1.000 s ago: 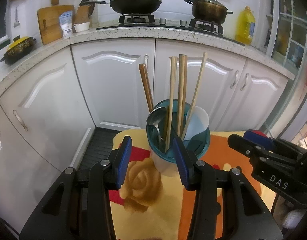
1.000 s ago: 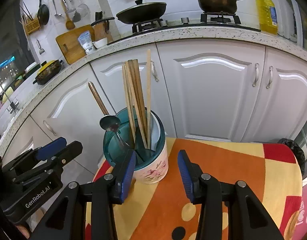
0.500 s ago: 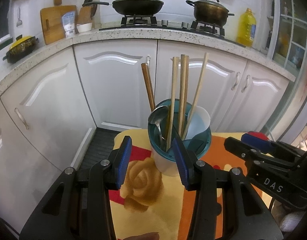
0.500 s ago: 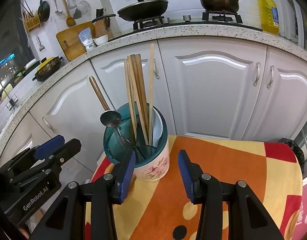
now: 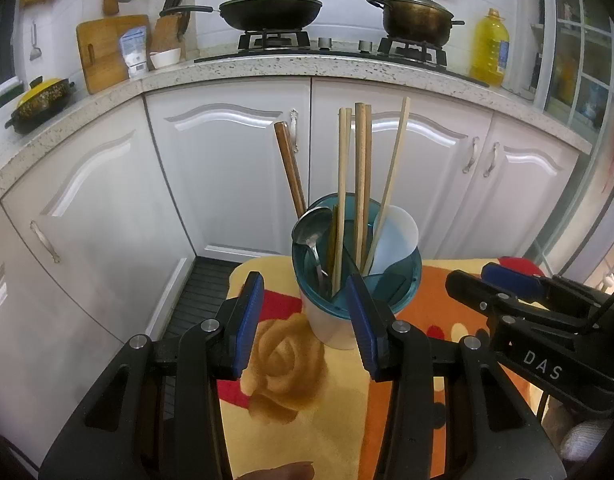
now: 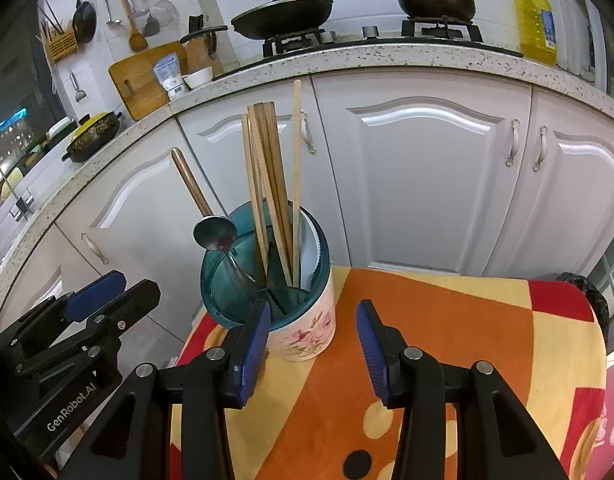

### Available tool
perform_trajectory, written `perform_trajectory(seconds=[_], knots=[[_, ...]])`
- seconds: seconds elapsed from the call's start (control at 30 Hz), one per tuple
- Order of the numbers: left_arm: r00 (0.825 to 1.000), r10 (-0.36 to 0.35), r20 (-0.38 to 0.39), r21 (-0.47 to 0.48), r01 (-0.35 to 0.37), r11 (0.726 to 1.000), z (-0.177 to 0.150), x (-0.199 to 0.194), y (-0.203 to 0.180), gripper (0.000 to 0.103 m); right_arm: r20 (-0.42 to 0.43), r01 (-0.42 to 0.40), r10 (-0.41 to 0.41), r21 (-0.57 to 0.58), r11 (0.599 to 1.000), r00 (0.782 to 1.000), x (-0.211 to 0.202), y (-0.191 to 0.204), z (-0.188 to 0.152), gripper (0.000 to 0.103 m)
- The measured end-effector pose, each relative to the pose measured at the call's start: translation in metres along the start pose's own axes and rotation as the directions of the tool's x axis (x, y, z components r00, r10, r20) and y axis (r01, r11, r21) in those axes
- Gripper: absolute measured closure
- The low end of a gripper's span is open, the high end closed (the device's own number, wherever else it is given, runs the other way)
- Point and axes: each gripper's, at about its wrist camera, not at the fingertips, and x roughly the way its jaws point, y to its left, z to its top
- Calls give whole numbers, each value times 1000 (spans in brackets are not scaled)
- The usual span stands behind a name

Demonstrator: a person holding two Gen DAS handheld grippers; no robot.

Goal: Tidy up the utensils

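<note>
Both your left gripper [image 5: 305, 322] and right gripper [image 6: 313, 346] hang released, empty. Just beyond, the white floral utensil holder with teal divided insert [image 6: 285, 294] stands on the patterned orange cloth [image 6: 427, 340], holding wooden chopsticks [image 6: 267, 184] and a steel spoon [image 6: 215, 233]. Approach slowly from above, avoiding tipping it.

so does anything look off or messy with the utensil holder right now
Mostly tidy. The utensil holder stands upright on the cloth, nothing spilled. One oddity: the metal spoon sits bowl-up, leaning out over the rim, while the chopsticks stand together in another compartment. Both tools are open and empty.
</note>
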Motion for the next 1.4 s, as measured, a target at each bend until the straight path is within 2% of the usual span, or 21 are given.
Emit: perform_trajectory(seconds=[1.4], knots=[[1000,-2,-29,-1,2,1000,-7,7,1,61,-19,4,-4,-10,1000,1000,7,1,-1,59]])
